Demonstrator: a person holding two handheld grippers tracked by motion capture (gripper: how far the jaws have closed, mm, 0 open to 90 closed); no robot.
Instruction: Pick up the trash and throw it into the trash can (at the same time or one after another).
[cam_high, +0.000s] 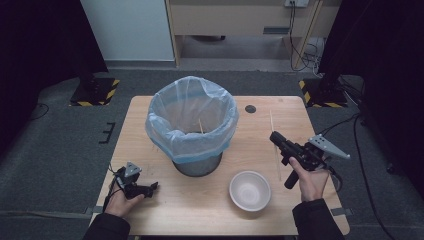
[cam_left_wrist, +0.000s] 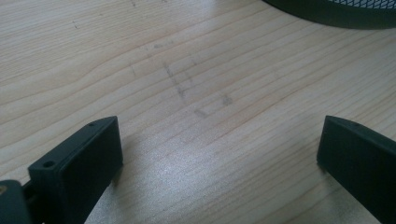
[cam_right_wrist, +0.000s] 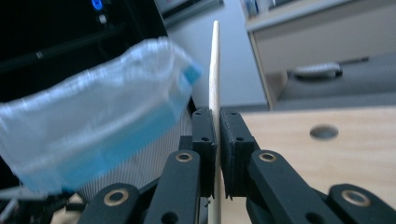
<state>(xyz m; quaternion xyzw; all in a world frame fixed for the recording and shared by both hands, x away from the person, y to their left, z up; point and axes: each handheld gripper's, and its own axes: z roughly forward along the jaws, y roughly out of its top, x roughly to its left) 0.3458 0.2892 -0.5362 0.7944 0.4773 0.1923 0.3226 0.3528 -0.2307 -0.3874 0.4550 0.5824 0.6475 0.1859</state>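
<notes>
**Skewer held in right gripper, bin not yet reached**

Item 1. Left gripper (cam_high: 150, 188). Nearest the person, at the front left corner of the table (cam_high: 150, 107). Held low in the left hand (cam_high: 121, 202), jaws spread wide with nothing between them; the left gripper view looks onto bare wood grain with faint pencil marks, the dark foot of the bin at the top edge. Idle.

Item 2. White bowl (cam_high: 250, 190). Front centre-right, upright, apparently empty. Stands apart from both grippers.

Item 3. Right gripper (cam_high: 274, 136). Front right, carried in the right hand (cam_high: 309, 181), above the table, jaws pointing toward the bin. Jaws clamped on a thin wooden skewer (cam_right_wrist: 215, 70); in the right gripper view the stick runs upright through the narrow gap between the pads and projects well past them. In the high view it reads as a pale thin line crossing the jaws.

Item 4. Waste bin (cam_high: 192, 122). Table centre, dark mesh body lined with a pale blue plastic bag (cam_right_wrist: 93, 140) folded over the rim. One pale stick appears to stand inside already.

Item 5. Small dark round hole (cam_high: 250, 108) in the tabletop, behind the bin to the right.

Status, as judged: pick-up done, skewer off the table. Remaining: carry it over the rim, release into the bag. The bowl looks untouched.
</notes>
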